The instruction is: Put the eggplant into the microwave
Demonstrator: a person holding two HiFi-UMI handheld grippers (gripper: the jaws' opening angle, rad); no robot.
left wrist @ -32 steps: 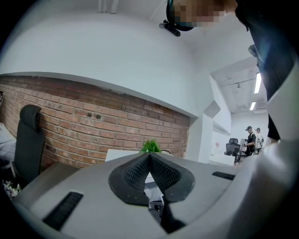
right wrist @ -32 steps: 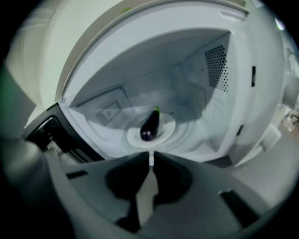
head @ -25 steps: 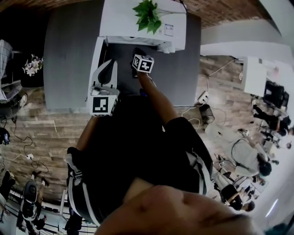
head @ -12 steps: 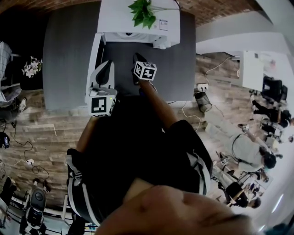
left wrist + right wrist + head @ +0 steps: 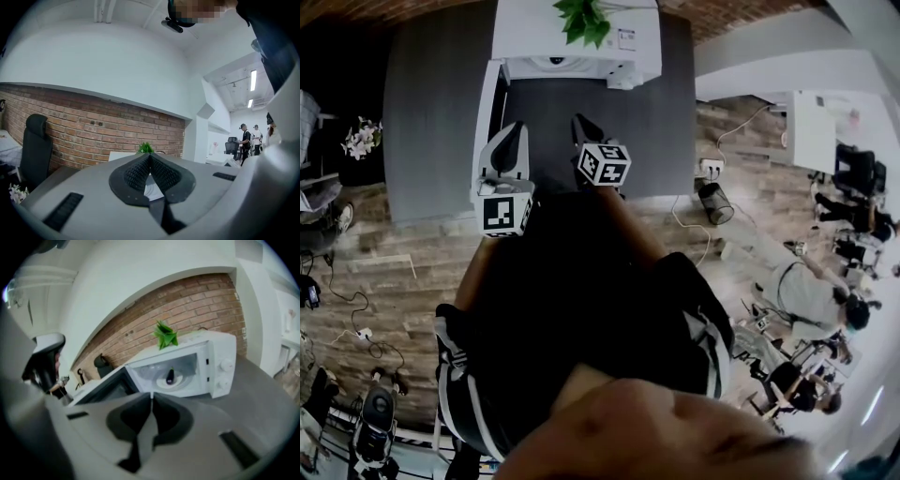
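- The eggplant [image 5: 170, 376] is seen upright on the turntable inside the microwave [image 5: 221, 369], so the placing itself is judged done.
- The door [image 5: 105, 389] is seen swung wide to the left; closing it is judged the 1 step that may remain.
- The right gripper [image 5: 152, 395] is held back from the opening, its 2 jaws pressed together on nothing, since no load is carried.
- The left gripper [image 5: 150, 158] is likewise closed and empty. It is held level near the door's side, where a push could be given.
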